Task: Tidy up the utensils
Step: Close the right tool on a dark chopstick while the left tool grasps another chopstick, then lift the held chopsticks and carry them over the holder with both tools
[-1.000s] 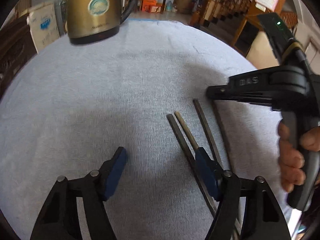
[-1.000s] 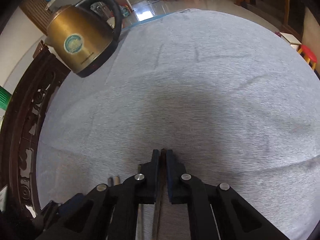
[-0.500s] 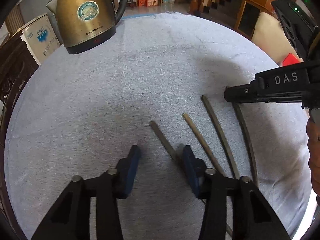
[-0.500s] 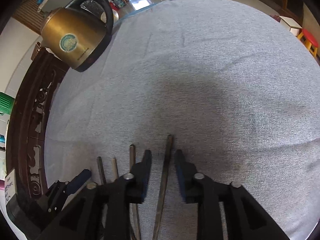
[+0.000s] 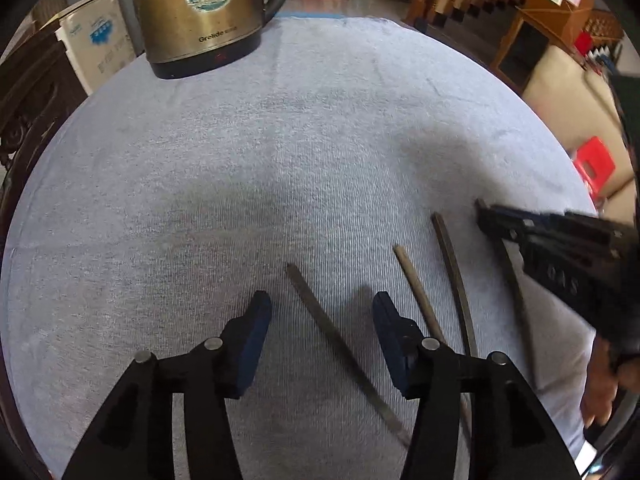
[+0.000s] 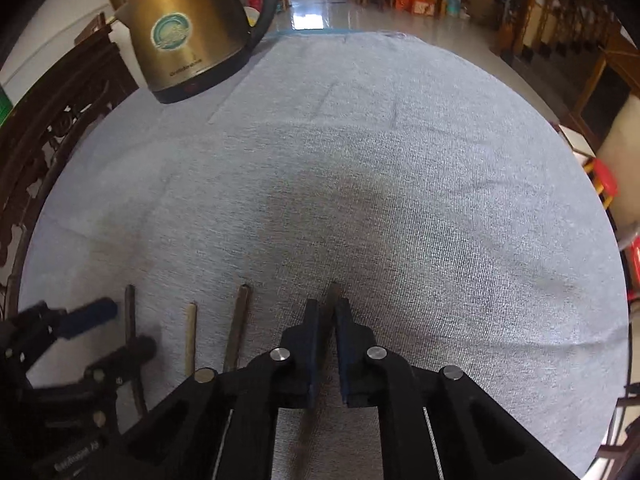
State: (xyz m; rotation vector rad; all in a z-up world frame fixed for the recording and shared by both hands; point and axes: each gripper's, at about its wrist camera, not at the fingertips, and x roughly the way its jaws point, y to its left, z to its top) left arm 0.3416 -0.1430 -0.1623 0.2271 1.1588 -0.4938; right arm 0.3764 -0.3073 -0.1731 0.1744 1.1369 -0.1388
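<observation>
Several chopsticks lie side by side on the grey cloth. In the left wrist view my left gripper [image 5: 320, 312] is open, its jaws on either side of a dark chopstick [image 5: 340, 344]. A pale chopstick [image 5: 416, 292] and a dark chopstick [image 5: 454, 260] lie to its right. My right gripper [image 5: 486, 210] is at the far right over the rightmost chopstick [image 5: 514, 288]. In the right wrist view my right gripper [image 6: 327, 312] is shut on that dark chopstick [image 6: 333, 292], whose tip sticks out ahead of the pads. The other chopsticks [image 6: 240, 320] lie to the left, near my left gripper [image 6: 96, 312].
A brass-coloured electric kettle [image 5: 204, 16] stands at the far left of the round table [image 5: 320, 140]; it also shows in the right wrist view [image 6: 188, 28]. A carved wooden chair [image 6: 52, 120] is at the left edge. Red stools [image 5: 594, 160] stand beyond the right edge.
My left gripper has shifted so the leftmost chopstick lies between its open jaws. My right gripper has closed on the rightmost chopstick.
</observation>
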